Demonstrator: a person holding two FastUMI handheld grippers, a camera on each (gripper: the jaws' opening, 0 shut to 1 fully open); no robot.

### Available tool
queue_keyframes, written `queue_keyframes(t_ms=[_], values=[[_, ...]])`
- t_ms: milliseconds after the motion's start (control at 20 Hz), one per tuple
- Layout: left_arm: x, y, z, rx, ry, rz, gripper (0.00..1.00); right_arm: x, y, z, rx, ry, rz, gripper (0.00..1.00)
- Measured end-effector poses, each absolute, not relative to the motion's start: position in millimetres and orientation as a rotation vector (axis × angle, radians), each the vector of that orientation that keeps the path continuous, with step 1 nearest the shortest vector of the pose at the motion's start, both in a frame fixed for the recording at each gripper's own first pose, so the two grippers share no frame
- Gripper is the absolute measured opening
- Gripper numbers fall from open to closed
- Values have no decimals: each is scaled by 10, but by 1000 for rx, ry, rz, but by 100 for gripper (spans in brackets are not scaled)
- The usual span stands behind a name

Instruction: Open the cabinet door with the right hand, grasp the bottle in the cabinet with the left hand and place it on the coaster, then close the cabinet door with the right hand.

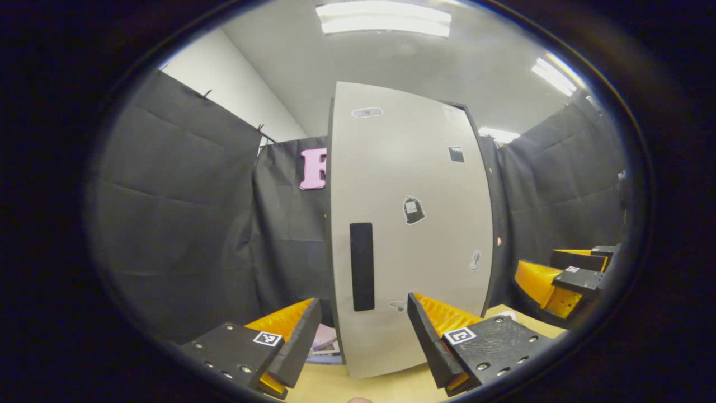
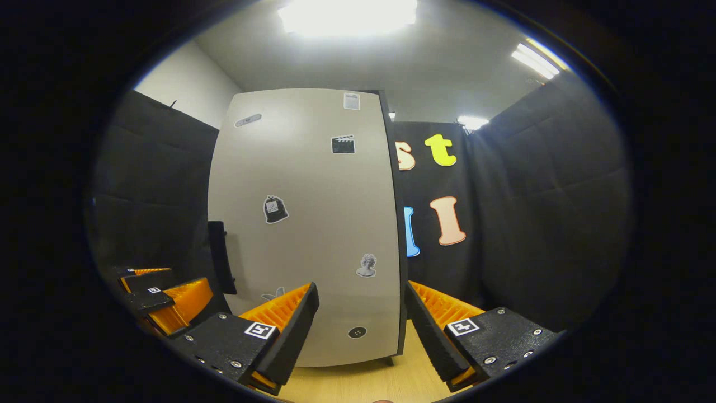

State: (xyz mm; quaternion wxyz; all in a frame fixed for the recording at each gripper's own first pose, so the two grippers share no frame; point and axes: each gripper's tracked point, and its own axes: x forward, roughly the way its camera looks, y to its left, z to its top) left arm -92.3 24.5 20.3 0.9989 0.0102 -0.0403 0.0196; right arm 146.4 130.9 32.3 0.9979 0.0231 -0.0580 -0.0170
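Cabinet door (image 1: 411,224) shut; left gripper (image 1: 363,336) fingers apart, facing handle (image 1: 362,266).

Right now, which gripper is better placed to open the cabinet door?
Right. Right gripper is open, facing the closed cabinet door; the handle sits left of it. Left gripper also faces it, but must take the bottle.

This is a recording booth set up inside an office-like room, not a home. Black cloth (image 1: 184,212) hangs as walls on every side, clipped along its top edge. Above it show a plain white wall (image 1: 224,84) and ceiling light panels (image 1: 385,19). A pale cabinet (image 2: 313,224) dotted with stickers stands on a light wooden table (image 2: 363,383).
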Motion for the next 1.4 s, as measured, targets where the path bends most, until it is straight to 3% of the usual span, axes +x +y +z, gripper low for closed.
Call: queue_keyframes(t_ms=[50,100,200,250,300,350,450,500,1400], values=[[-930,223,196,11,-83,31,89,1462,1312,305,41,-111,-31,95],[-926,204,197,4,-84,23,95,1457,1317,292,39,-108,-27,95],[-936,200,222,-2,-89,15,95,1439,1298,305,37,-111,-29,95],[-940,188,206,-8,-90,8,89,1435,1285,322,37,-116,-30,95],[-939,185,208,-13,-89,7,89,1434,1277,331,39,-118,-31,95],[-942,174,204,-15,-88,2,95,1443,1280,332,39,-118,-30,95],[-954,116,209,-12,-89,-15,95,1456,1275,324,32,-111,-30,95],[-953,91,213,-7,-90,-23,89,1452,1273,327,31,-110,-29,95],[-968,95,191,-51,-95,-50,89,1449,1312,308,30,-100,-36,95]])
